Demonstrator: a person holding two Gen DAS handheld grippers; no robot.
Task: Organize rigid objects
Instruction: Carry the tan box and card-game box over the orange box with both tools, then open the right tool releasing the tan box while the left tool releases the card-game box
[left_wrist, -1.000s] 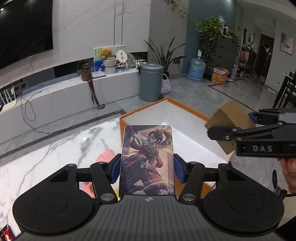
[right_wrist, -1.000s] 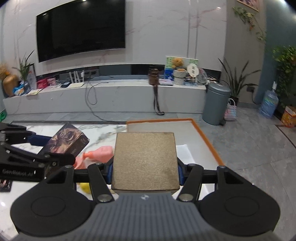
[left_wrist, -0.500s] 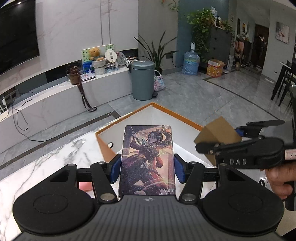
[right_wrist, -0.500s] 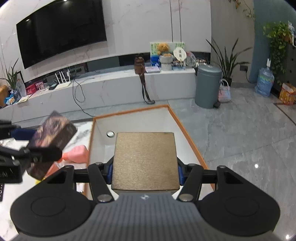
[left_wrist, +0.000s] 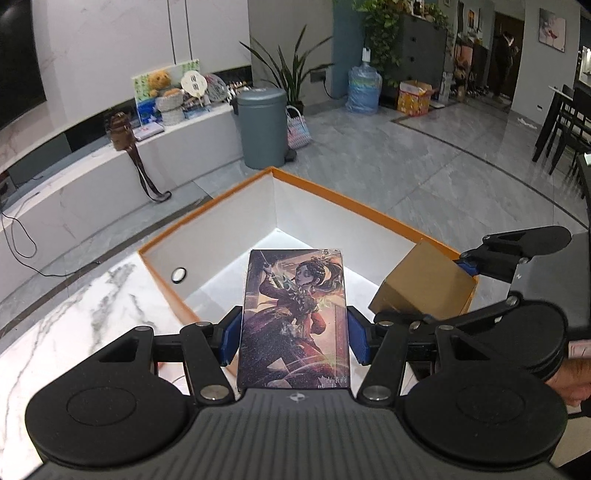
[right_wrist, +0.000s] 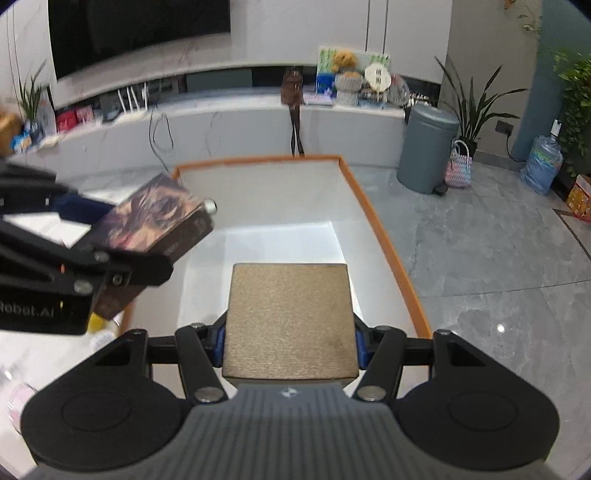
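- Both pairs of tongs have travelled from above the marble counter (left_wrist: 74, 332) to a spot over the orange-rimmed box (left_wrist: 332, 199), and its white interior now fills far more of each view than it did a second ago; the grips themselves look unchanged.
- Left tongs (left_wrist: 294, 334) pinch the illustrated card box (left_wrist: 294, 317) across its long sides, blue pads flat against both edges, so the picture face looks up at the camera and the far end points down into the box.
- Right tongs (right_wrist: 290, 339) pinch the tan box (right_wrist: 290, 321) the same way, by its two side faces, top surface level and its far edge hanging over the white floor of the container.
- In the left view the tan box (left_wrist: 424, 284) hangs just beside the right-hand rim; in the right view the card box (right_wrist: 155, 218) sits near the left wall, tilted nose-down. My reading: gripping by the sides leaves each underside free to be set down flat, and keeping the two apart gives each its own patch of floor.
- Inside, a small round white thing (left_wrist: 178, 274) lies near the left wall; otherwise the floor looks bare.
- Neither item touches the container yet; lowering and release seem to be the step left.
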